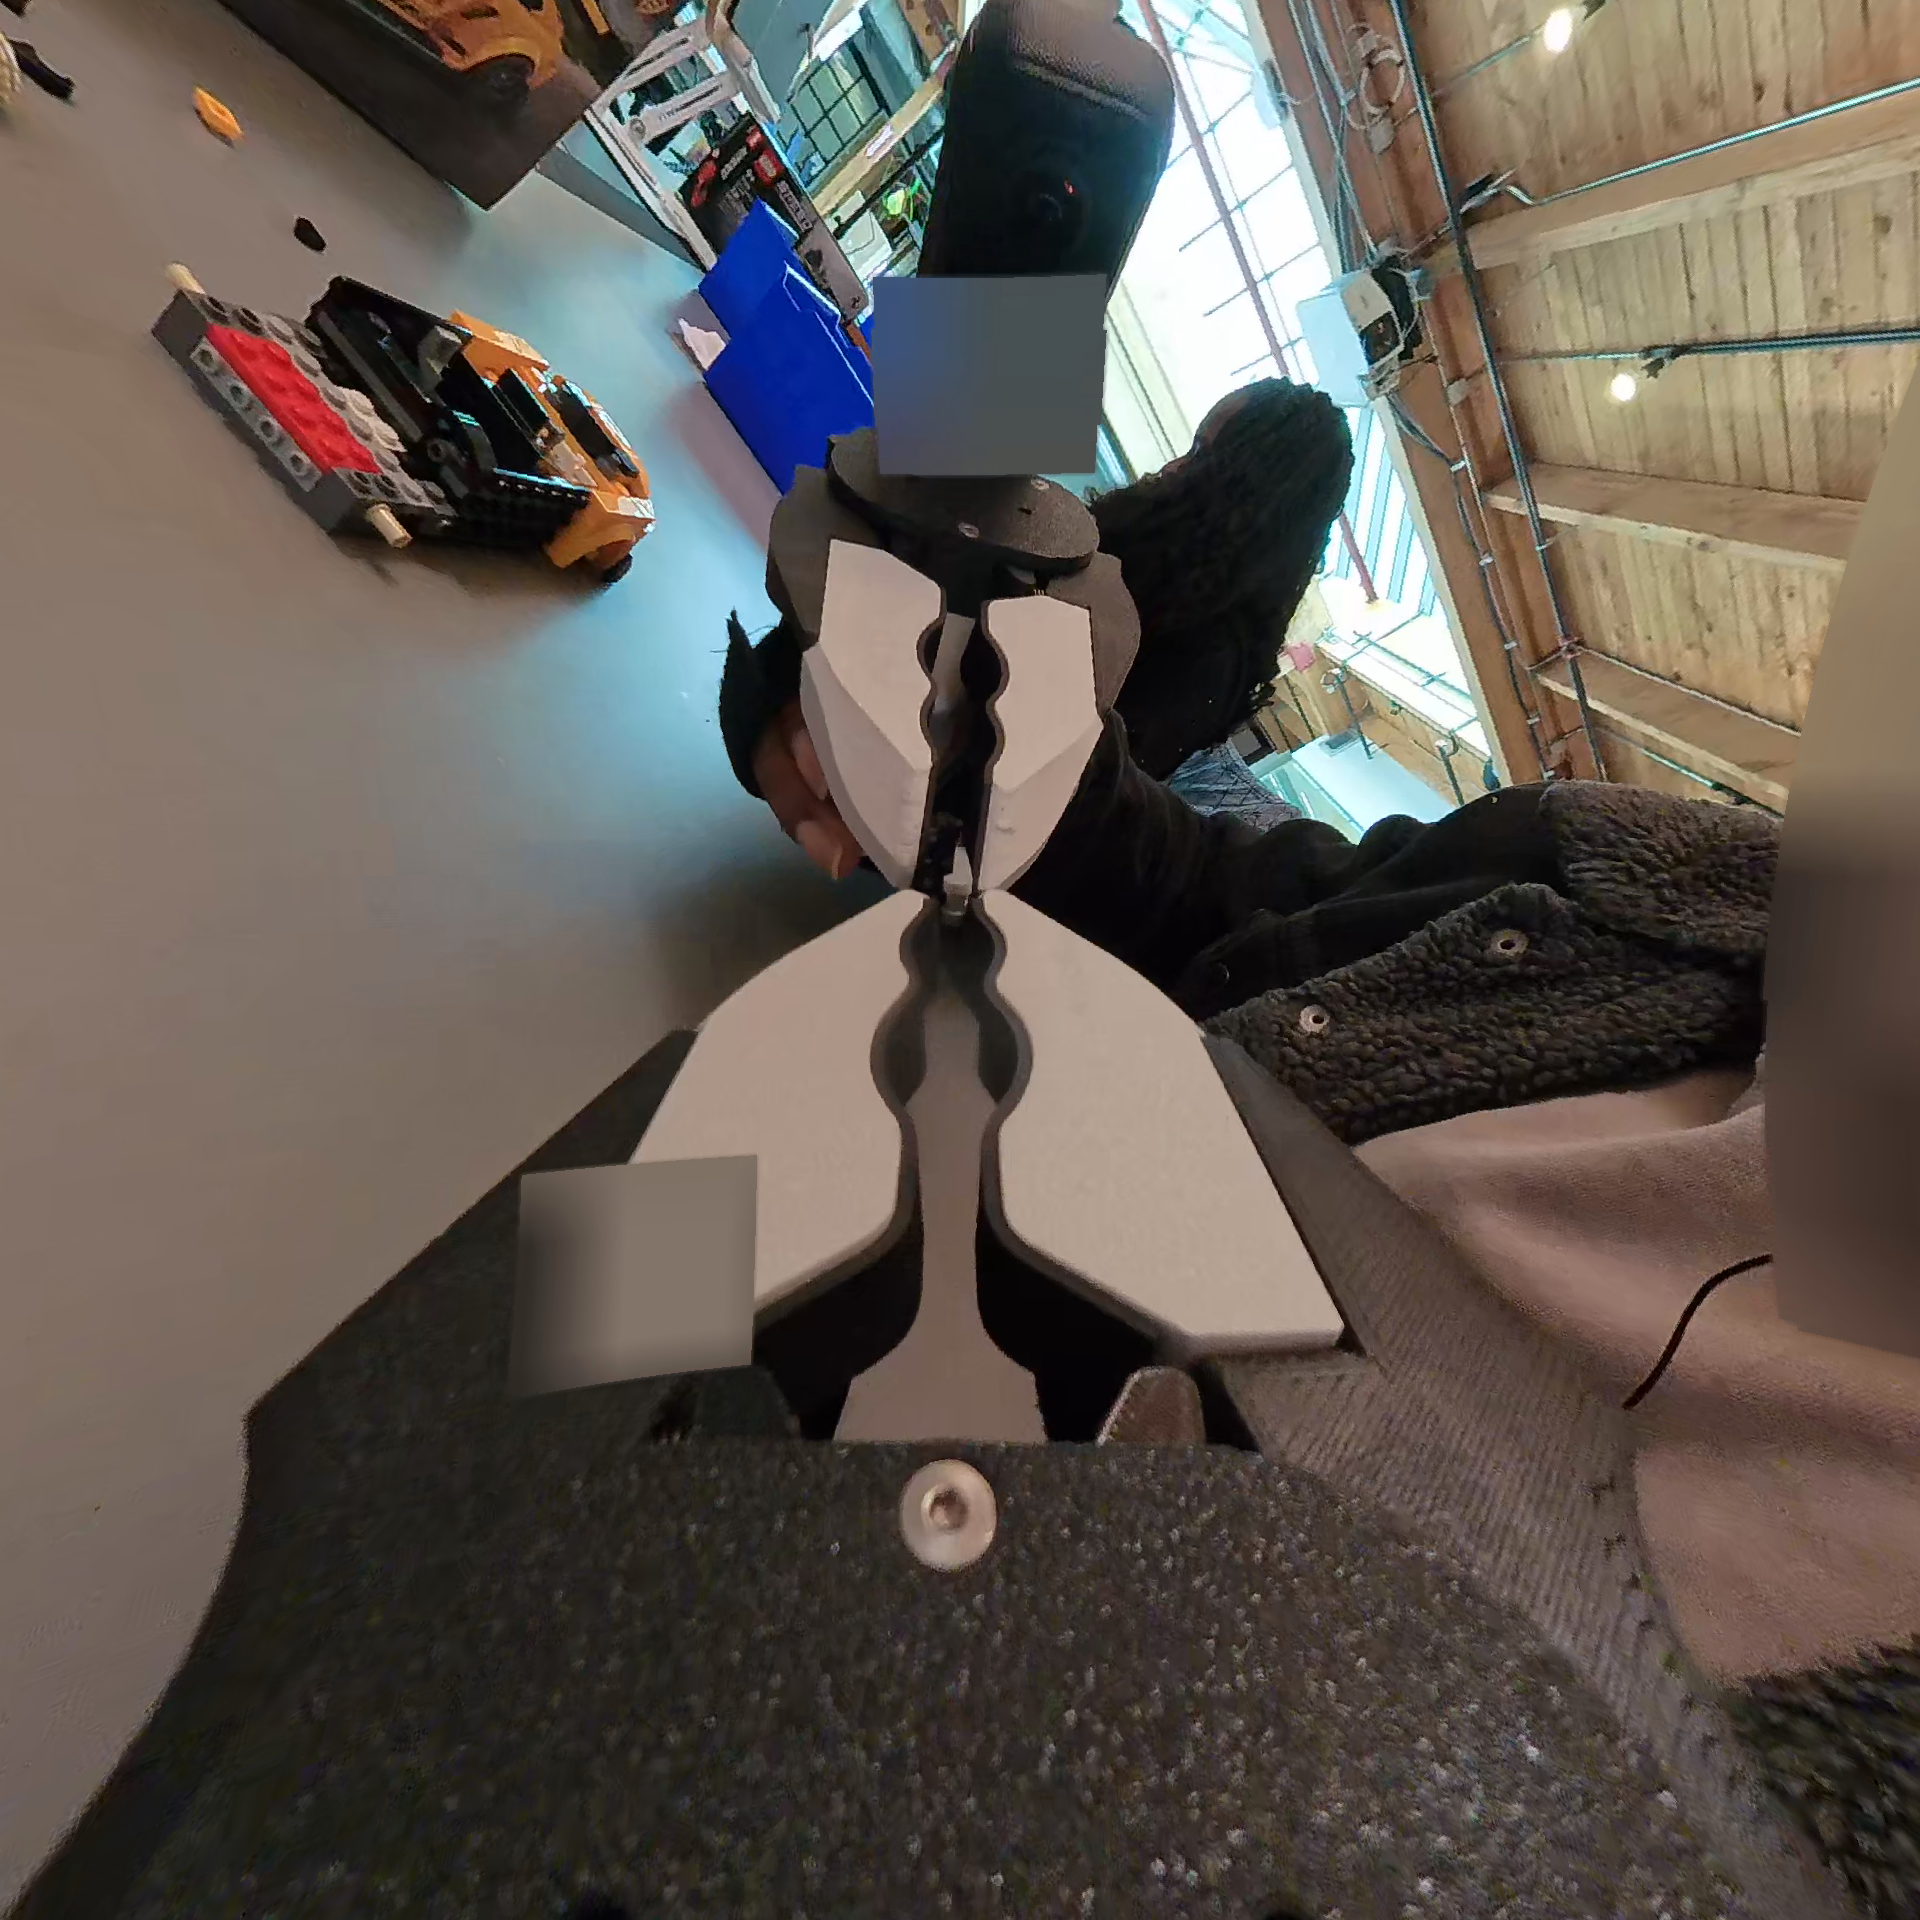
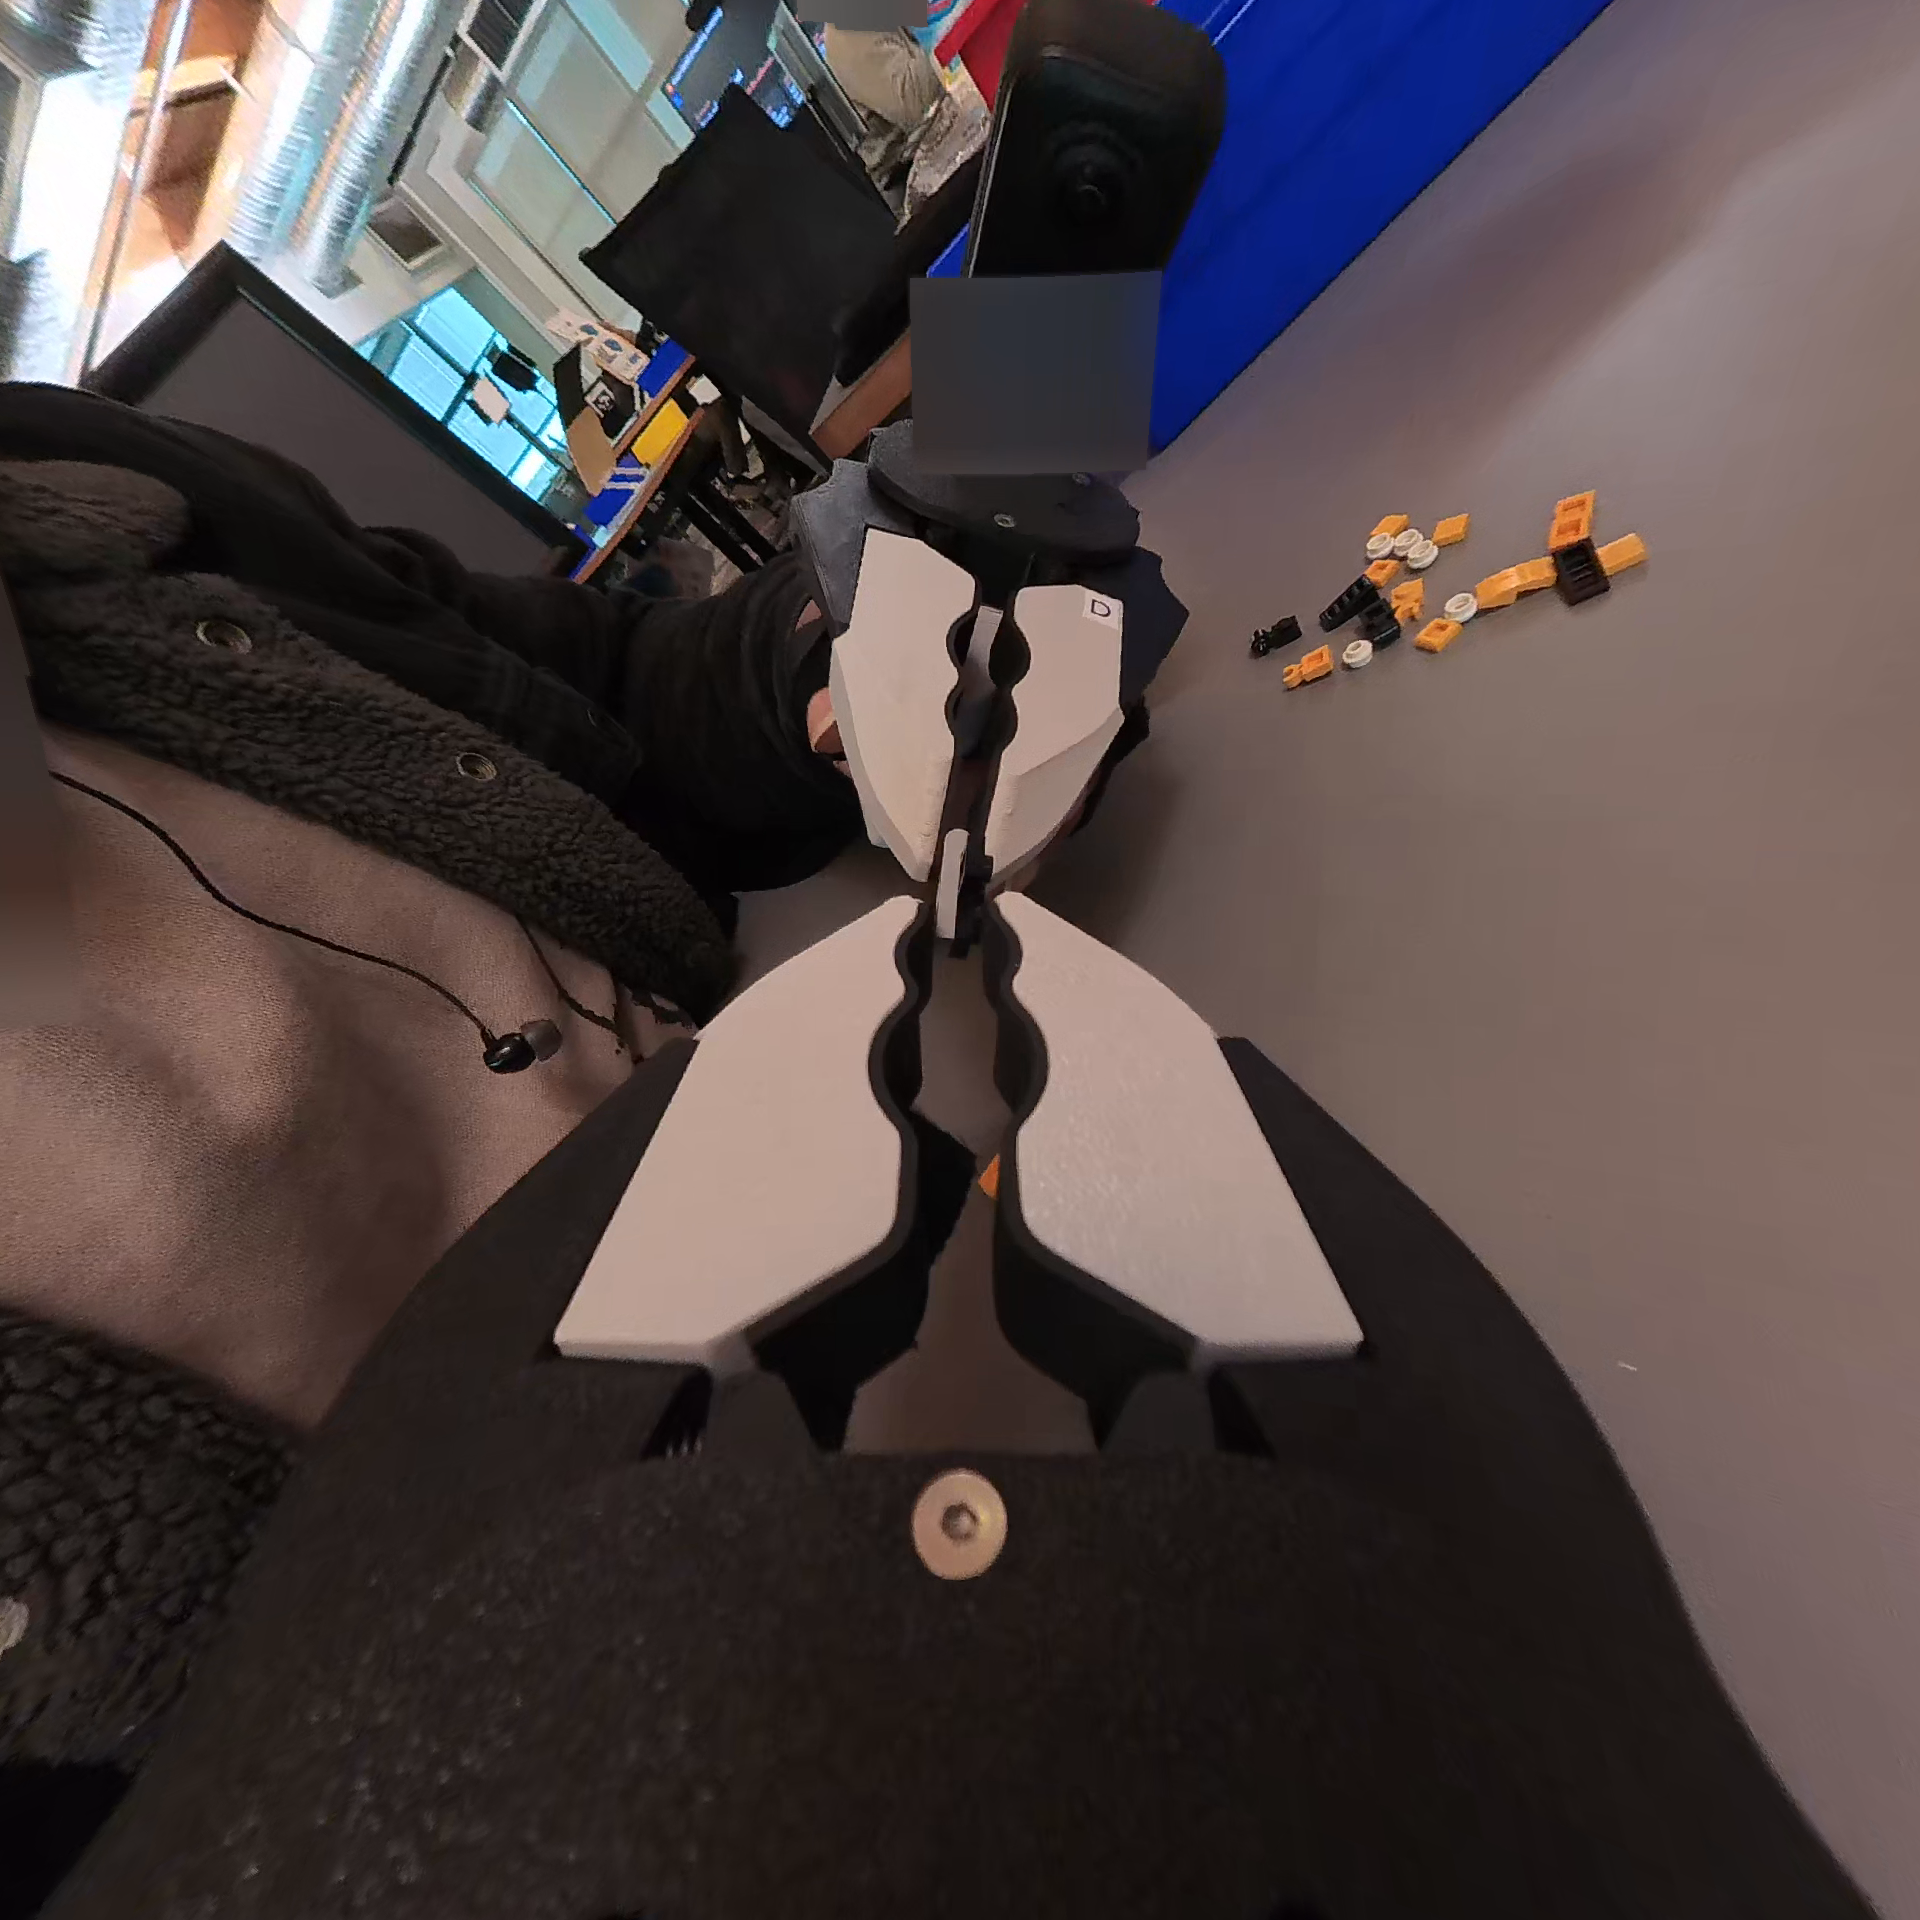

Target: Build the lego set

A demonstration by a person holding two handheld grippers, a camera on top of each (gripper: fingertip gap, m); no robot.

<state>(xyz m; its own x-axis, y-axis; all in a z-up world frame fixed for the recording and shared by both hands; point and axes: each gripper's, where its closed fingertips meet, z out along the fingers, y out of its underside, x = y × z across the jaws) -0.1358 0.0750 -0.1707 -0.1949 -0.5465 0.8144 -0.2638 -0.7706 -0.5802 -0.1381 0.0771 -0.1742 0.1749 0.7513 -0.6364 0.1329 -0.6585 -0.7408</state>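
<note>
1. White-fingered left gripper (image 1: 951,914) and right gripper (image 2: 961,914) meet tip to tip above the grey table (image 1: 312,935), both clenched on one small white-and-black lego piece (image 2: 954,883).
2. Farther off lie the half-built orange car (image 1: 416,426) and loose bricks (image 2: 1444,592).

The tiny pale and black piece (image 1: 951,902) pinched where the two white gripper tips meet is too small to tell. The orange-and-black toy car picture box (image 1: 457,62) is cut off by the top edge.
</note>
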